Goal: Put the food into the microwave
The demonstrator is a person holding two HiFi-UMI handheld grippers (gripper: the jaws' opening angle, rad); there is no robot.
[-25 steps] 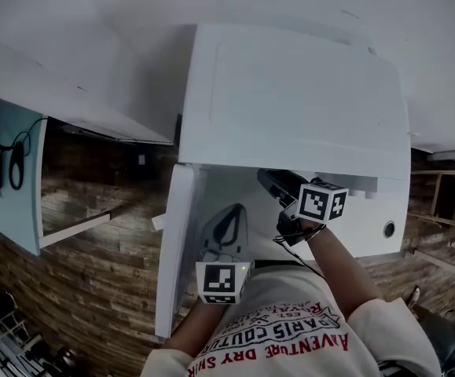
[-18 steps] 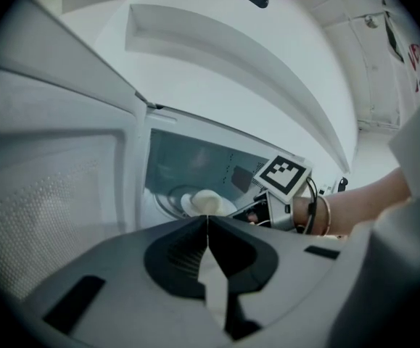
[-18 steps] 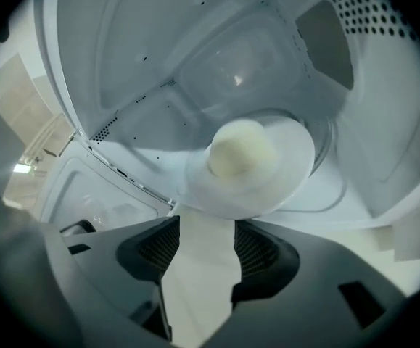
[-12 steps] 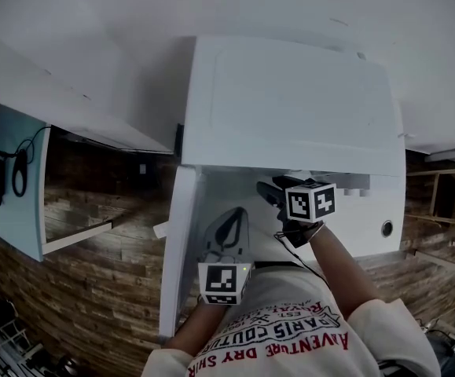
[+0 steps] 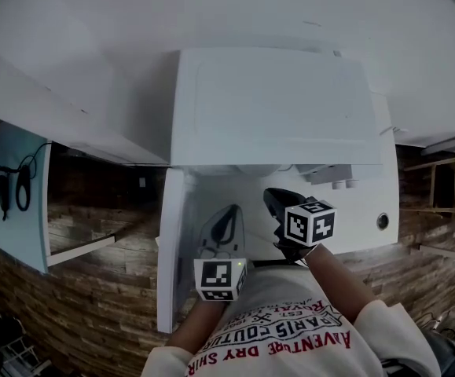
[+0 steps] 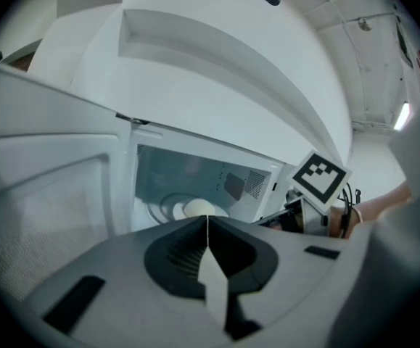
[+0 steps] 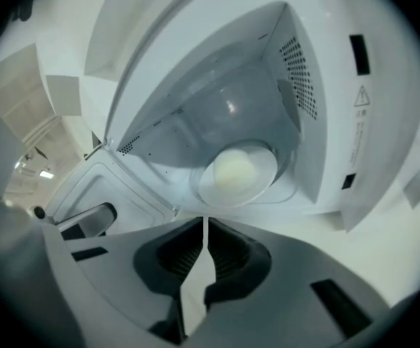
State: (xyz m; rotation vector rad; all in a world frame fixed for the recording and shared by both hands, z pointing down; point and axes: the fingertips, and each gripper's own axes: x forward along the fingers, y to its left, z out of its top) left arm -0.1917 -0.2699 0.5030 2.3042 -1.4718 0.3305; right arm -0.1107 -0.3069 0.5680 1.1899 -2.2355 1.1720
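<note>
One microwave (image 5: 274,108), door open, holds one plate (image 7: 278,167) bearing one food lump (image 7: 235,171). Left claw (image 6: 208,222) closed, empty; right claw (image 7: 207,225) just closing, nearly together, empty.

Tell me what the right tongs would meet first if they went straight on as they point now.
Probably the plate with the pale food inside the open microwave, though depth is unclear. The right tongs have just been closing, with nothing between them.
</note>
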